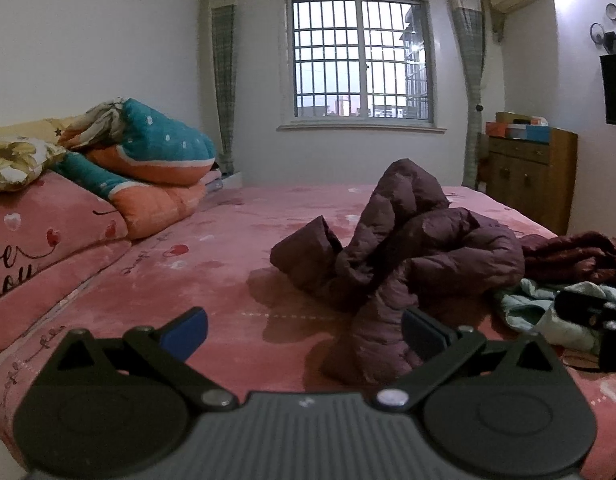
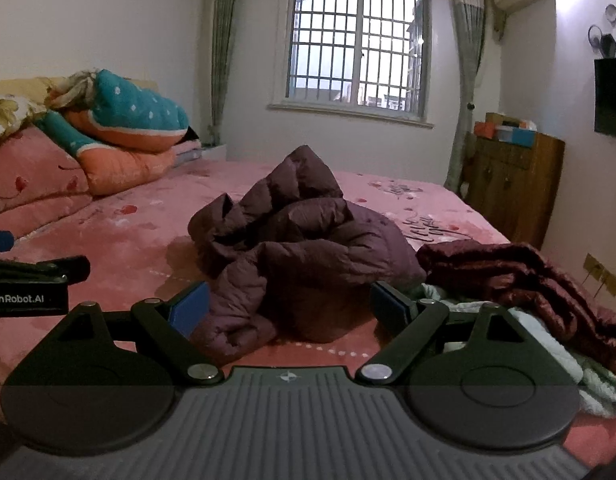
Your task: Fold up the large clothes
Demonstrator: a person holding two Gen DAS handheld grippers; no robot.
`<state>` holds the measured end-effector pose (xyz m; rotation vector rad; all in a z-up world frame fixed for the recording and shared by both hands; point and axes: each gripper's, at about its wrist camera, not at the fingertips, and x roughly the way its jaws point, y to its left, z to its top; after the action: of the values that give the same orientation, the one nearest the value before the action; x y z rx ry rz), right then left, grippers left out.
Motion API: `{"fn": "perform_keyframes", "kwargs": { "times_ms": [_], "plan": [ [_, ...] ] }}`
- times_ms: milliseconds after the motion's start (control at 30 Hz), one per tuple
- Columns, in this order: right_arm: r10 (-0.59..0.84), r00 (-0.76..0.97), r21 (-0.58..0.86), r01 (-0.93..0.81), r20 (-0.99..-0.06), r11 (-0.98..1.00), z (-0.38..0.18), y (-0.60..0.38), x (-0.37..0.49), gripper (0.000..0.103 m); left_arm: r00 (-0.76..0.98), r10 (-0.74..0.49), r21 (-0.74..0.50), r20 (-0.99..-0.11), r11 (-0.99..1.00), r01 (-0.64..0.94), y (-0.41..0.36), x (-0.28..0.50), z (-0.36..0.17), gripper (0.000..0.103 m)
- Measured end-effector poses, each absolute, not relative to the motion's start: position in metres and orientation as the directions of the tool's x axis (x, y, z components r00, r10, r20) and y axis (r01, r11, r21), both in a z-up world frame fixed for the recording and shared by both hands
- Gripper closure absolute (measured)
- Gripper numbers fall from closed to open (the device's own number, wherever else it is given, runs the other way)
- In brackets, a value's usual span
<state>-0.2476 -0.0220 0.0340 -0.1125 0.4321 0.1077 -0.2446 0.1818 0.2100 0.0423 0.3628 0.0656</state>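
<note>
A crumpled dark purple puffer jacket (image 1: pixel 407 248) (image 2: pixel 300 240) lies in a heap in the middle of the pink bed (image 1: pixel 212 264) (image 2: pixel 120 240). My left gripper (image 1: pixel 304 334) hovers open low over the sheet. One quilted end of the jacket lies just inside its right finger (image 1: pixel 423 336), and the blue pads do not press on it. My right gripper (image 2: pixel 290 310) is open too, facing the near side of the heap, with jacket fabric bulging between its spread fingers. Neither gripper holds any cloth.
Right of the jacket lie a dark red velvet garment (image 2: pixel 527 276) (image 1: pixel 579 256) and a pale green one (image 2: pixel 547 344) (image 1: pixel 547 308). Folded quilts and pillows (image 1: pixel 156 160) (image 2: pixel 128 128) are stacked at the far left. A wooden cabinet (image 1: pixel 527 176) stands past the bed's right edge.
</note>
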Motion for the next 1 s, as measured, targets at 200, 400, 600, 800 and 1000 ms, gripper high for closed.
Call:
{"fn": "perform_keyframes", "kwargs": {
  "times_ms": [200,400,600,800,1000],
  "plan": [
    [0.049,0.899,-0.064,-0.085,-0.435,0.994,0.015,-0.032,-0.245,0.000,0.943,0.030,0.049,-0.332,0.999,-0.015,0.179,-0.250,0.211,0.001],
    [0.122,0.828,0.073,-0.098,-0.547,0.993,-0.015,-0.044,-0.236,0.000,0.946,-0.010,0.057,-0.324,0.998,0.030,0.177,-0.251,0.205,0.001],
    [0.103,0.786,0.111,-0.045,-0.609,0.993,-0.037,-0.056,-0.228,0.000,0.941,-0.042,0.068,-0.337,0.995,0.068,0.172,-0.245,0.193,0.001],
    [0.010,0.837,0.085,0.043,-0.548,0.995,-0.036,-0.076,-0.227,0.000,0.930,-0.067,0.106,-0.362,0.988,0.112,0.156,-0.229,0.174,0.001],
    [-0.056,0.857,0.032,0.084,-0.511,0.996,-0.057,-0.101,-0.209,0.000,0.930,-0.087,0.243,-0.357,0.953,0.182,0.115,-0.201,0.152,0.003]
  ]
}}
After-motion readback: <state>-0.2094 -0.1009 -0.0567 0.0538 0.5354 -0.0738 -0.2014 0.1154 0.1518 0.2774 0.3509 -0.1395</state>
